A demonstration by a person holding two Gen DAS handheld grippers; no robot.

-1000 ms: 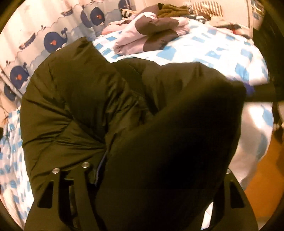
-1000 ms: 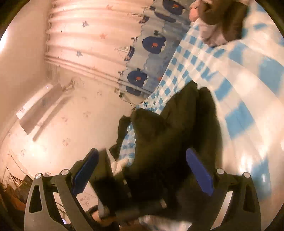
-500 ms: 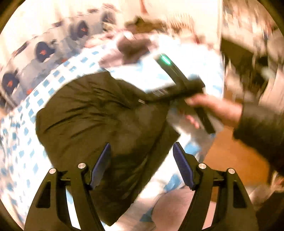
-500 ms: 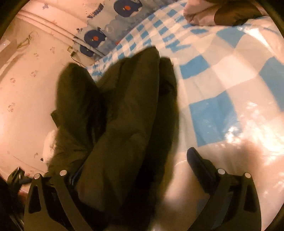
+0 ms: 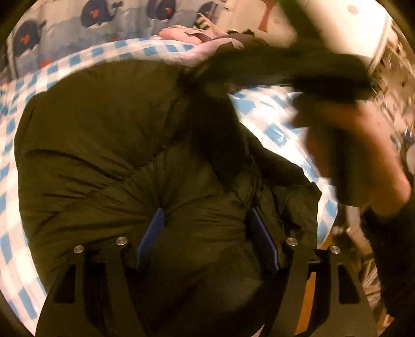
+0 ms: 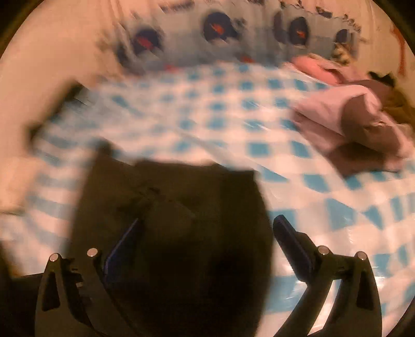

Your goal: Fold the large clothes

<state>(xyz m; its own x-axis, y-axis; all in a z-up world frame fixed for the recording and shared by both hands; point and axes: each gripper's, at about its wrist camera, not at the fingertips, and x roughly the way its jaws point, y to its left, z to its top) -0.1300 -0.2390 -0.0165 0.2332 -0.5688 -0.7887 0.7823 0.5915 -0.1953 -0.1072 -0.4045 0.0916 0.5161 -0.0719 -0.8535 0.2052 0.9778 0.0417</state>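
A bed with a blue-and-white checked cover (image 6: 233,124) fills the room's middle. Behind it, on the far side, hangs a curtain with dark whales (image 5: 93,13). The dark olive jacket (image 5: 109,155) lies on the near part of the cover, in a thick bunch. Far right lies a folded pink and brown garment (image 6: 358,124). The left gripper (image 5: 206,220) has its jaws apart, with jacket fabric bulging between them. The right gripper (image 6: 207,228) is wide apart too, over a blurred jacket part.

Blue-checked bed cover (image 6: 233,124), whale-print curtain (image 6: 220,28) (blurred), warm light
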